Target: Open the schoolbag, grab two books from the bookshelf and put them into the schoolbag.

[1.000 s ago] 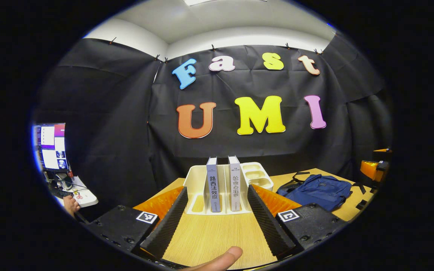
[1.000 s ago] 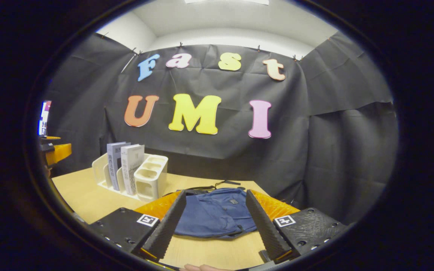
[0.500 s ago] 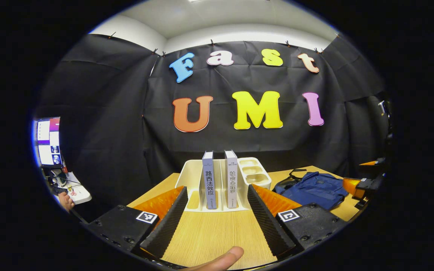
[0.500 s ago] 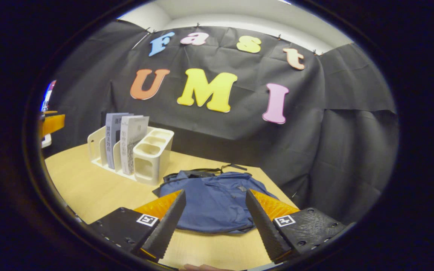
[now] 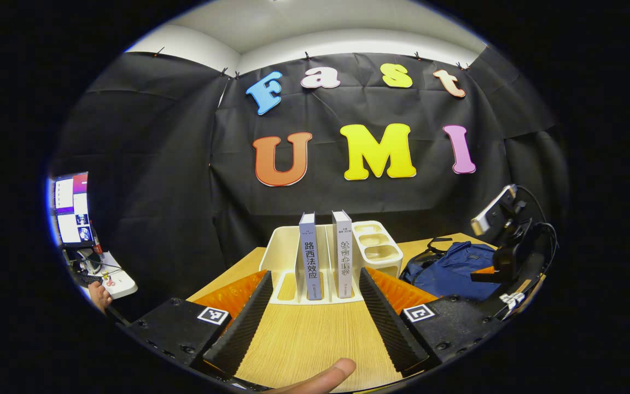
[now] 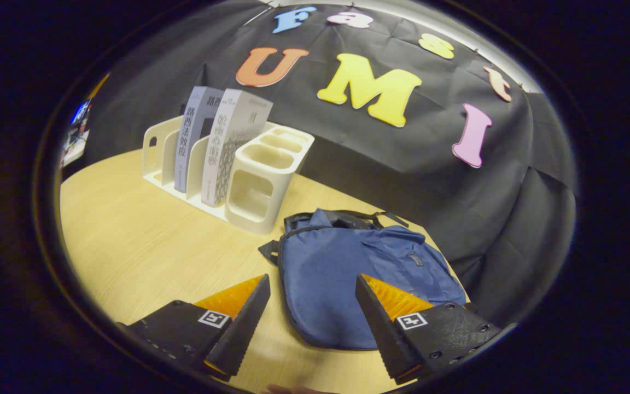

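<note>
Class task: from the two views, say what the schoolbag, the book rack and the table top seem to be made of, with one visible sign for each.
Schoolbag: looks like woven blue fabric, matt; it lies slack with folds and stitched seams.
Book rack: probably moulded plastic, cream, slightly glossy; rounded edges and thin, smooth walls.
Table top: wood or wood-look laminate, pale, with fine straight grain lines; which one is unclear.

Book spines read 路西法效应 and 社会心理学.

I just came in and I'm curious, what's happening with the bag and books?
A person holds two grippers. The right gripper hangs open over the blue bag, which lies shut on the table. The left gripper waits open, facing two books standing in the white rack. Nothing is grabbed yet.
</note>
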